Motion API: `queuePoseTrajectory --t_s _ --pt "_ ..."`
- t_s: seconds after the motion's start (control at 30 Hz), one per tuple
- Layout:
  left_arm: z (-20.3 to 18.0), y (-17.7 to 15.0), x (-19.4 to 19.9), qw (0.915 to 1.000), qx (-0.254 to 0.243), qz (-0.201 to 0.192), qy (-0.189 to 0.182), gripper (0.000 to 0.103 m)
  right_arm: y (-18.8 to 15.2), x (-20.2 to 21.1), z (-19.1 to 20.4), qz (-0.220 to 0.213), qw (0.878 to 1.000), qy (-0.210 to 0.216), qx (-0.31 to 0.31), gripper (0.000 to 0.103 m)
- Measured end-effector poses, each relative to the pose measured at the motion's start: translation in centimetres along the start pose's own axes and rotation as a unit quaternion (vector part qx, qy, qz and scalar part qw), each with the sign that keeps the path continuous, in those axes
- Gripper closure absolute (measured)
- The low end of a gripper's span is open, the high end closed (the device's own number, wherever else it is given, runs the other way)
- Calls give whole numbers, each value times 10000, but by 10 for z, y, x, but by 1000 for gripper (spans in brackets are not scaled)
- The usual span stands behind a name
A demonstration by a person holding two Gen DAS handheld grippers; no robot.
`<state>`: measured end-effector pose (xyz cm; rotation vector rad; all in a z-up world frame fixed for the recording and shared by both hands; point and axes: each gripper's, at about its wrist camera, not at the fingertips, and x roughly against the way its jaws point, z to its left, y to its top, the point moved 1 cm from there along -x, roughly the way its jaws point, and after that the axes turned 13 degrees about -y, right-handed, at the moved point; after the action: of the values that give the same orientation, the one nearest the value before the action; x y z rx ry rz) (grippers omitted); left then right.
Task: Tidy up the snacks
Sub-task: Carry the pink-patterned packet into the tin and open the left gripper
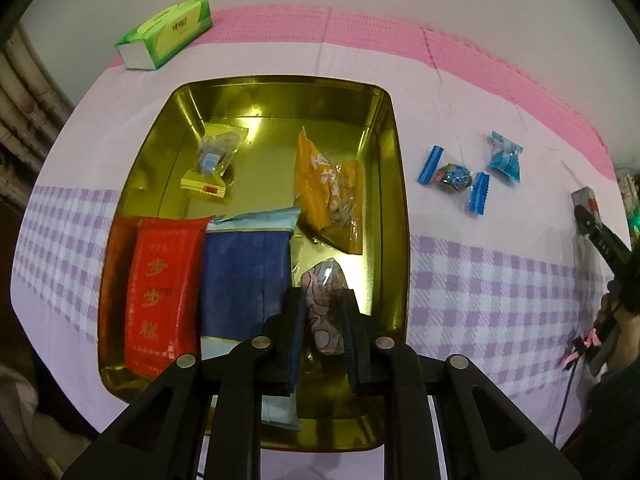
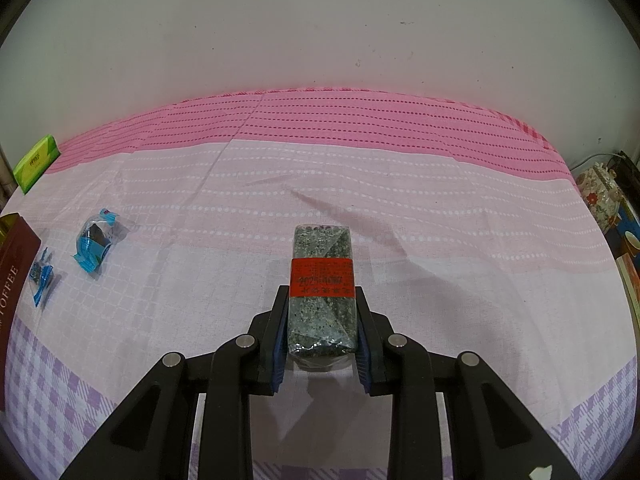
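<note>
Snack bar | red label, date "2025…" | tin side "TOFFEE"

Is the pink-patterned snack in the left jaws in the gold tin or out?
In: the pink-patterned snack, gripped between the jaws, hangs inside the gold tin.

Two wrist views, each looking past its own fingers

Left looks steeply down, close over the gold tin; right slants forward toward the wall. Both share the blue candies and green tissue box.
</note>
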<state>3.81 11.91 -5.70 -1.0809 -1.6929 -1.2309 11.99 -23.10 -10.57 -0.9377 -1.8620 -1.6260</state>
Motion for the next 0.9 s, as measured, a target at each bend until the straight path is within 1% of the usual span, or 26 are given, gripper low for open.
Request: queuePoseTrajectory --t_s 0.37,0.57,0.63,0.9 --pt "6 -2 1 10000 8 -32 -20 84 1 -1 0 8 10000 -1 29 76" --pt "5 -2 6 9999 -71 -84 35 83 5 -1 1 158 9999 -31 32 77" --pt "5 -2 9 9999 -102 -104 23 83 6 -1 2 179 9998 -62 51 78" --pt "8 -3 19 9995 -145 -262 -19 82 9 0 9 309 9992 -240 -43 79"
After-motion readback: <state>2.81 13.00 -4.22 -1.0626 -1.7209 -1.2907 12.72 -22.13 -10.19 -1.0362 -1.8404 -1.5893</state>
